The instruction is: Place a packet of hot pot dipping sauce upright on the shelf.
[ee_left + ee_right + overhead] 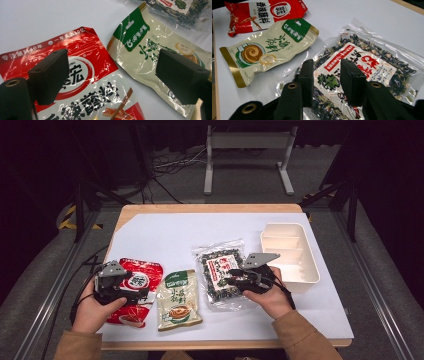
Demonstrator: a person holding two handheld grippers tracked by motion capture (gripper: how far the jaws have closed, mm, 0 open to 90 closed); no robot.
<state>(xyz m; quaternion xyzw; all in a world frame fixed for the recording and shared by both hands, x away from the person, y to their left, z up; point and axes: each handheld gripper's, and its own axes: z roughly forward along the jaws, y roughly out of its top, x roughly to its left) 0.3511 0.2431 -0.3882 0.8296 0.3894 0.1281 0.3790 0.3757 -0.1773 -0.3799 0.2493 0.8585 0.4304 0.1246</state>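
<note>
Right gripper view: clear bag of dark dried greens (362,67) lies flat on the white table (352,15), directly beneath and ahead of the right gripper (325,77). Its jaws stand apart with a narrow gap, hovering over the bag's label, clamped on nothing (contact with the film cannot be told). Off the left jaw's side lies the beige-and-green pouch (267,50), and past it the red pouch (262,12). Left gripper (112,75) hangs with jaws wide apart; the red pouch (82,82) sits under its left jaw, the beige-and-green pouch (150,50) under its right. High view shows a white divided bin (290,251) beyond the right gripper, holding nothing. Judgement: all three packets still on the table, no grasp made; work hardly begun.
</note>
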